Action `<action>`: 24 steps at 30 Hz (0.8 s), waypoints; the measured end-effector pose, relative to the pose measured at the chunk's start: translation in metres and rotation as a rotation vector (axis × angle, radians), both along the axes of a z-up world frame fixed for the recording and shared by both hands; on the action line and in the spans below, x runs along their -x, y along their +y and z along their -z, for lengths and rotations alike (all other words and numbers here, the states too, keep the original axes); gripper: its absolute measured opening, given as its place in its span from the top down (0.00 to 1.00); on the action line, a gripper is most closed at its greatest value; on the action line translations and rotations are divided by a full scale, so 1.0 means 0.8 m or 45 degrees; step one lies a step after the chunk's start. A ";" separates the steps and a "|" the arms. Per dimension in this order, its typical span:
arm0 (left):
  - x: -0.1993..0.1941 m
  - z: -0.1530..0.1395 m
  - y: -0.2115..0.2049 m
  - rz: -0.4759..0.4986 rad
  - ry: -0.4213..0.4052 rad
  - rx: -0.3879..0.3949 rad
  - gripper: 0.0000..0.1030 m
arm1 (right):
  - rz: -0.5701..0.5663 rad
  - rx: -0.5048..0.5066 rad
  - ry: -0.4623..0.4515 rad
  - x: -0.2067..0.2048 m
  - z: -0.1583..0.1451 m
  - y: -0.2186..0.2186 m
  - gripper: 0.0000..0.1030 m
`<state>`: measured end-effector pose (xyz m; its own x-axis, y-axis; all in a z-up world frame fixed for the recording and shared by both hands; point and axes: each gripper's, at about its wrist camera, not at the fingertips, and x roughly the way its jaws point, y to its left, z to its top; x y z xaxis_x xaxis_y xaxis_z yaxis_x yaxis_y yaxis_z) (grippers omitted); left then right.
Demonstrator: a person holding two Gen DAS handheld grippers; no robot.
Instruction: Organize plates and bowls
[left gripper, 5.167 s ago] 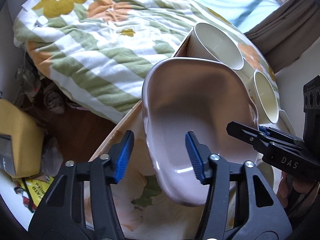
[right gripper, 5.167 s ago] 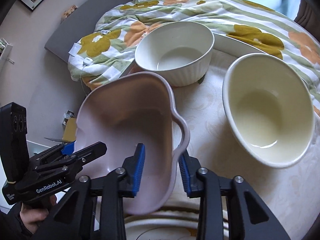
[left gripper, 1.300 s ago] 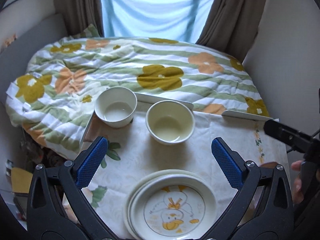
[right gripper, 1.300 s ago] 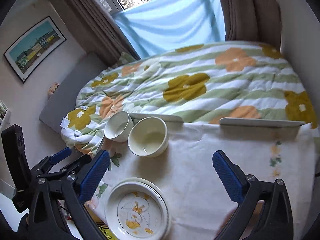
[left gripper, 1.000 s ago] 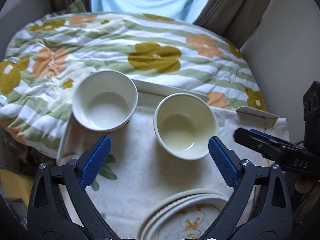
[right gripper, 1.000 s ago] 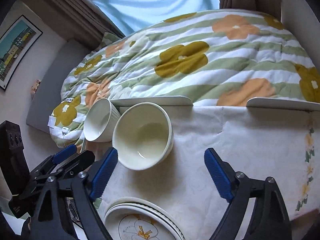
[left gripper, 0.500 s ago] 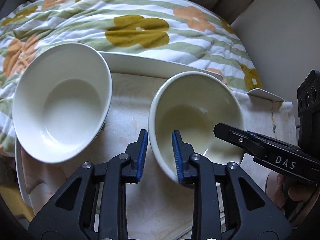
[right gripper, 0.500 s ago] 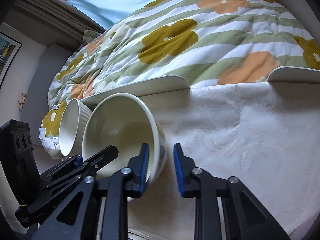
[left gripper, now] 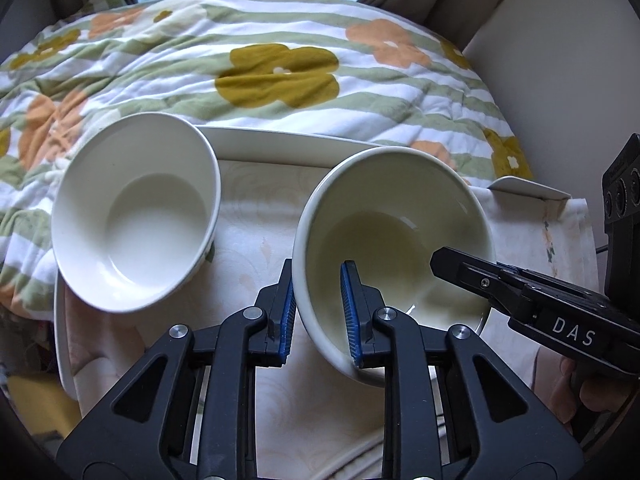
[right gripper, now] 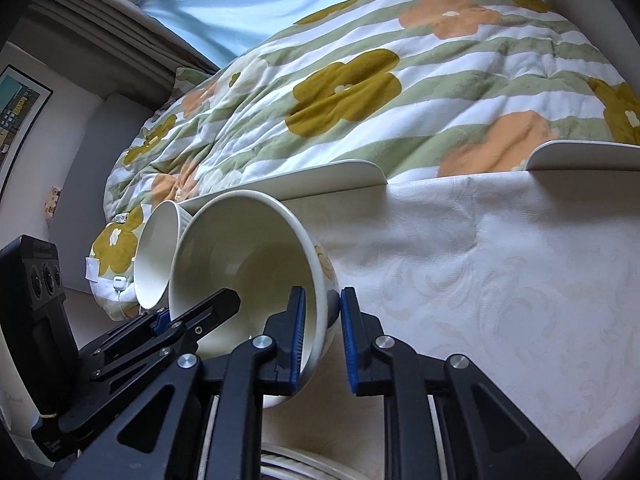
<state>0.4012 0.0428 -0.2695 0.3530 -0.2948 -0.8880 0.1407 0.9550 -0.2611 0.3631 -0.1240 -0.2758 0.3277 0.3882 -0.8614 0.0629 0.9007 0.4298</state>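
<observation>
A cream bowl (left gripper: 392, 240) stands on the cloth-covered table, with a white ribbed bowl (left gripper: 136, 220) to its left. My left gripper (left gripper: 318, 312) is shut on the cream bowl's near-left rim, one pad inside and one outside. My right gripper (right gripper: 322, 338) is shut on the opposite side of the same cream bowl (right gripper: 248, 280), its wall between the blue pads. In the right wrist view the white bowl (right gripper: 158, 256) shows just behind. Each wrist view shows the other gripper reaching into the bowl from the side.
A stack of plates (right gripper: 288, 460) lies just under the grippers at the near edge. The cream tablecloth (right gripper: 480, 280) stretches to the right. White boards (left gripper: 280, 144) line the table's far edge, with a flowered quilt (left gripper: 280, 68) behind. A hand (left gripper: 596, 396) holds the right gripper.
Both grippers came down from above the table with jaws wide and closed on opposite sides of the cream bowl's rim. The plates slipped to the bottom edge of view.
</observation>
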 end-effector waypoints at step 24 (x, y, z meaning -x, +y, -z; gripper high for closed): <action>0.205 -0.137 -0.233 0.104 -0.184 0.010 0.82 | 0.081 -0.004 -0.206 0.220 -0.143 -0.217 0.84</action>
<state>0.2373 -0.1432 -0.1603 0.4513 -0.3343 -0.8274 0.2545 0.9369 -0.2397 0.1875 -0.2975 -0.1611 0.4858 0.3650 -0.7942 0.0499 0.8956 0.4421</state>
